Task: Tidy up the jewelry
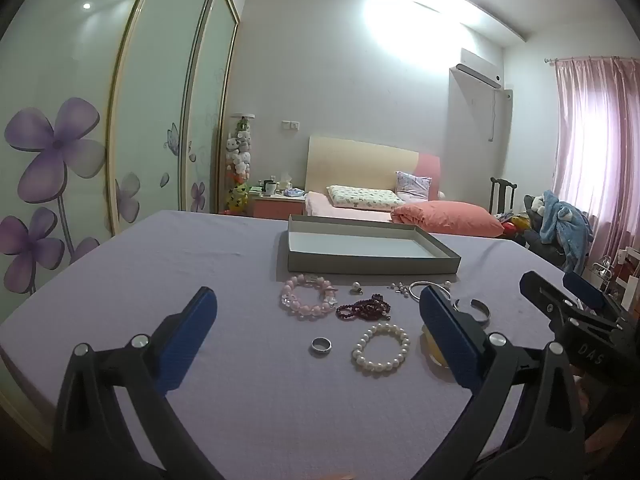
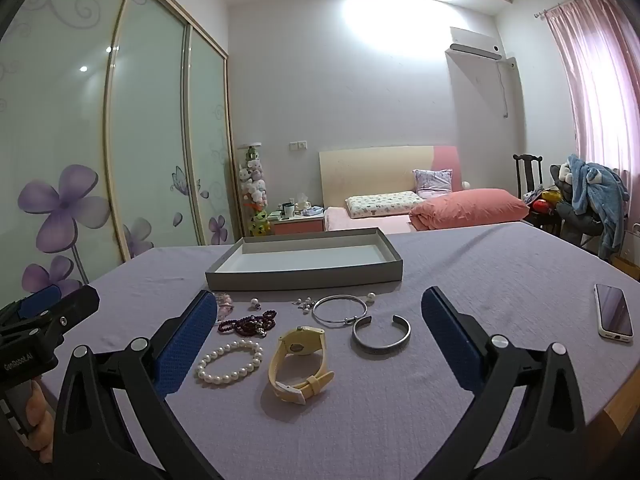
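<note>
Jewelry lies on a lilac cloth in front of an empty grey tray (image 1: 372, 266) (image 2: 304, 276). In the left wrist view: a pink bead bracelet (image 1: 308, 298), a dark red bead string (image 1: 366, 307), a white pearl bracelet (image 1: 381, 347), a silver ring (image 1: 321, 346). In the right wrist view: a cream watch (image 2: 298, 364), a silver cuff (image 2: 381, 334), a thin silver bangle (image 2: 339, 311), the pearl bracelet (image 2: 229, 361), small earrings (image 2: 304, 304). My left gripper (image 1: 318, 336) is open above the ring and pearls. My right gripper (image 2: 320, 332) is open above the watch. Both are empty.
A phone (image 2: 613, 315) lies on the cloth at the right. The table's right edge (image 2: 616, 404) shows wood. Behind are a bed (image 2: 400, 208), glass wardrobe doors (image 2: 120, 140) on the left and a chair with clothes (image 2: 592, 196).
</note>
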A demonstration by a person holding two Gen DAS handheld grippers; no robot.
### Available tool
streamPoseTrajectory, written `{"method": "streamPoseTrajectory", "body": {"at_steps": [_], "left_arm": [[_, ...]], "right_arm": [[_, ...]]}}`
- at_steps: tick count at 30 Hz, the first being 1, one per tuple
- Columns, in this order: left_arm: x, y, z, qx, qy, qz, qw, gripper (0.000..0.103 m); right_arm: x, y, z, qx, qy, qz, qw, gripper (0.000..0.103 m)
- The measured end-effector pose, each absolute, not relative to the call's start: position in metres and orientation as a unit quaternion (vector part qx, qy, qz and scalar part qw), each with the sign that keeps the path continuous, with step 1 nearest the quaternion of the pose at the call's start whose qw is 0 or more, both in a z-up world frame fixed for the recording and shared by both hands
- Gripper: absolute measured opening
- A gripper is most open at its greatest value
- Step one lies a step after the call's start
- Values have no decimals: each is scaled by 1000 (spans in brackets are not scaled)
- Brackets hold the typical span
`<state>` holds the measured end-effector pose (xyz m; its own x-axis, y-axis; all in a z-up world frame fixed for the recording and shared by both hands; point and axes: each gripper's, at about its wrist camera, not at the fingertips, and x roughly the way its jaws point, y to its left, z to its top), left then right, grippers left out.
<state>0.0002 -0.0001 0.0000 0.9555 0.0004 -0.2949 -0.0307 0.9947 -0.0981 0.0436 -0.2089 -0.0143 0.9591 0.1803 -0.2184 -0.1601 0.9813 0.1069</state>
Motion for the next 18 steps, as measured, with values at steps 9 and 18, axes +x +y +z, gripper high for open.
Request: {"method": "streamPoseTrajectory", "body": {"at_steps": [9, 18], "left_arm": [[0, 0, 0, -53, 149, 8, 987, 99], [0, 0, 0, -54, 150, 8, 987, 99]], "right_arm": [[44, -208, -14, 46, 116, 88, 988, 101], [44, -208, -14, 46, 116, 87, 988, 101]]}}
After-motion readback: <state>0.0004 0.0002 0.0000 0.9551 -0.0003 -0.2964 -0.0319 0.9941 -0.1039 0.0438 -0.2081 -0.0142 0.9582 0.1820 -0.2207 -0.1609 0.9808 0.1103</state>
